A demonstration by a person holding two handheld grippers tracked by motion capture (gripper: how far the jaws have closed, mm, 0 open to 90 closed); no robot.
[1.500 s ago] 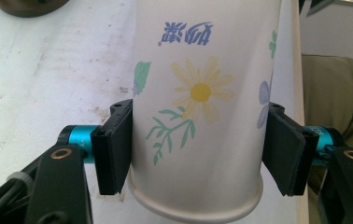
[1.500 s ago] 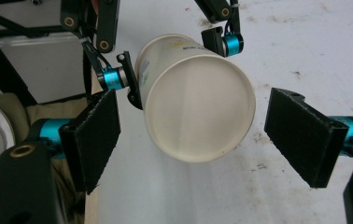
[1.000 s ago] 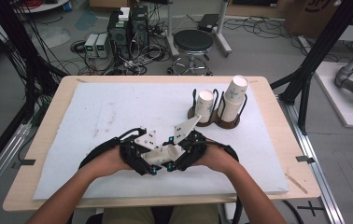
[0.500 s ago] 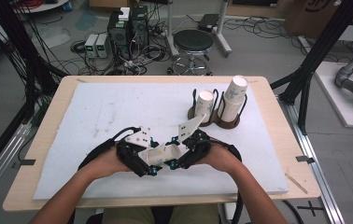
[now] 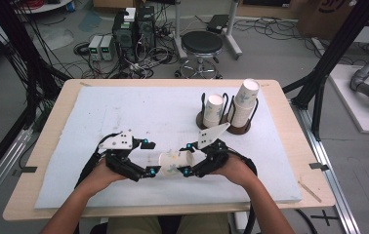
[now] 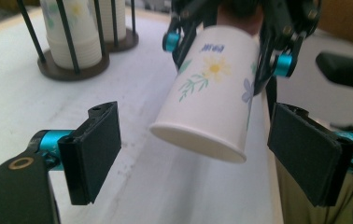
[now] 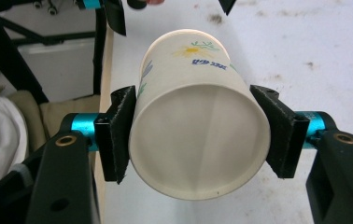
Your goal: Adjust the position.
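a light wooden table [image 5: 290,131] covered by a white foam mat [image 5: 138,112] stands on a grey concrete floor [image 5: 280,53] in a workshop under even indoor light. beyond its far edge, a black round stool [image 5: 201,44] on a metal base sits beside dark computer towers [image 5: 133,27] and two small pale boxes [image 5: 101,47], with tangled cables [image 5: 160,53] spread across the floor. black frame struts [image 5: 336,53] rise at the right and bundled black cables [image 5: 14,53] hang at the left. a white platform [image 5: 363,102] lies at far right, near a cardboard box [image 5: 329,17].
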